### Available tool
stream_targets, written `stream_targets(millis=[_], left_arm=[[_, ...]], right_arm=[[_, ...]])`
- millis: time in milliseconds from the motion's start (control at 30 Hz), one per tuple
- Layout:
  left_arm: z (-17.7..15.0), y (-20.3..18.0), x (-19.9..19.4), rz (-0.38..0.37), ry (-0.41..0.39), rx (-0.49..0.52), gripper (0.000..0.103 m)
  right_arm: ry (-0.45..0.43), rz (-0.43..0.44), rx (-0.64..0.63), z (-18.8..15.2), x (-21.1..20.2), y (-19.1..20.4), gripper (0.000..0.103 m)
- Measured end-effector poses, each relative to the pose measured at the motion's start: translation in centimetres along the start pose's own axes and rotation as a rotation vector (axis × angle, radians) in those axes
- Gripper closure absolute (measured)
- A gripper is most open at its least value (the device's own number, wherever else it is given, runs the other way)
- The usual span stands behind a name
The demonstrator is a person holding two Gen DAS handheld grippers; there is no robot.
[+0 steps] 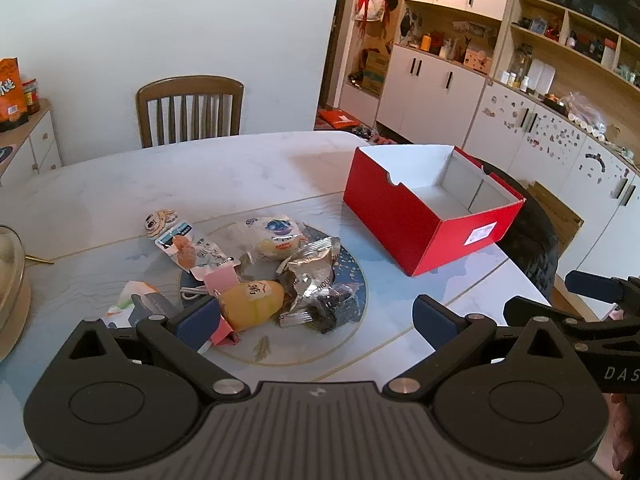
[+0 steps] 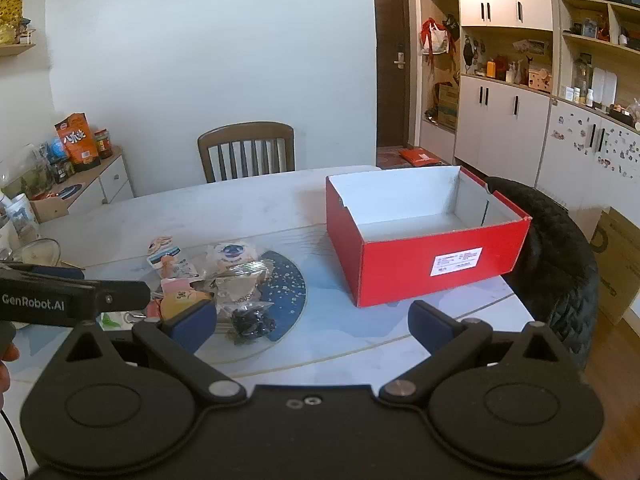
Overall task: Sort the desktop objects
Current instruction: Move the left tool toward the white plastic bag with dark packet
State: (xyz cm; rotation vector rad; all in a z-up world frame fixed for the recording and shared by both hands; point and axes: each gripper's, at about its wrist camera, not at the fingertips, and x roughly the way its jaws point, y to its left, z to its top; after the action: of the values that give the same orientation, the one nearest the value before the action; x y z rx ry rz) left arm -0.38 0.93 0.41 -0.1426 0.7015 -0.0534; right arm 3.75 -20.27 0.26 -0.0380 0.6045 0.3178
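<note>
Claws: left claw (image 1: 316, 316) and right claw (image 2: 312, 322), both spread, holding nothing.
Box: one red shoebox (image 2: 424, 240), open, near worktop's (image 1: 200, 176) right edge.
Pile: several snack packets (image 1: 256, 264), mid-worktop.

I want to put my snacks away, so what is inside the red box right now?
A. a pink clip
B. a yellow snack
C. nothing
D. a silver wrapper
C: both wrist views show the red box with only its bare white floor and walls; the snacks lie in a pile on the table beside it.
</note>
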Motion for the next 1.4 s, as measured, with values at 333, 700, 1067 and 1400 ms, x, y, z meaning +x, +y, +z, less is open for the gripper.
stream_targets(millis=[333, 700, 1067, 1400], left_arm=[[0.2, 0.4, -0.6, 0.015, -0.035, -0.008, 0.0], [0.5, 2.6, -0.5, 0.057, -0.049, -0.055, 0.0], [-0.8, 4.2, 2.1, 0.094, -0.05, 0.023, 0.0], [-2.2, 7.7, 3.7, 0.195, -0.024, 0.046, 0.0]], right_arm=[[-0.001, 0.026, -0.015, 0.0, 0.0, 0.6, 0.001], [0.011, 0.048, -0.045, -0.2, 1.0, 1.4, 0.001], [0.032, 0.08, -0.098, -0.1, 3.7, 2.3, 0.001], [0.075, 0.1, -0.109, -0.3, 7.2, 2.5, 0.003]])
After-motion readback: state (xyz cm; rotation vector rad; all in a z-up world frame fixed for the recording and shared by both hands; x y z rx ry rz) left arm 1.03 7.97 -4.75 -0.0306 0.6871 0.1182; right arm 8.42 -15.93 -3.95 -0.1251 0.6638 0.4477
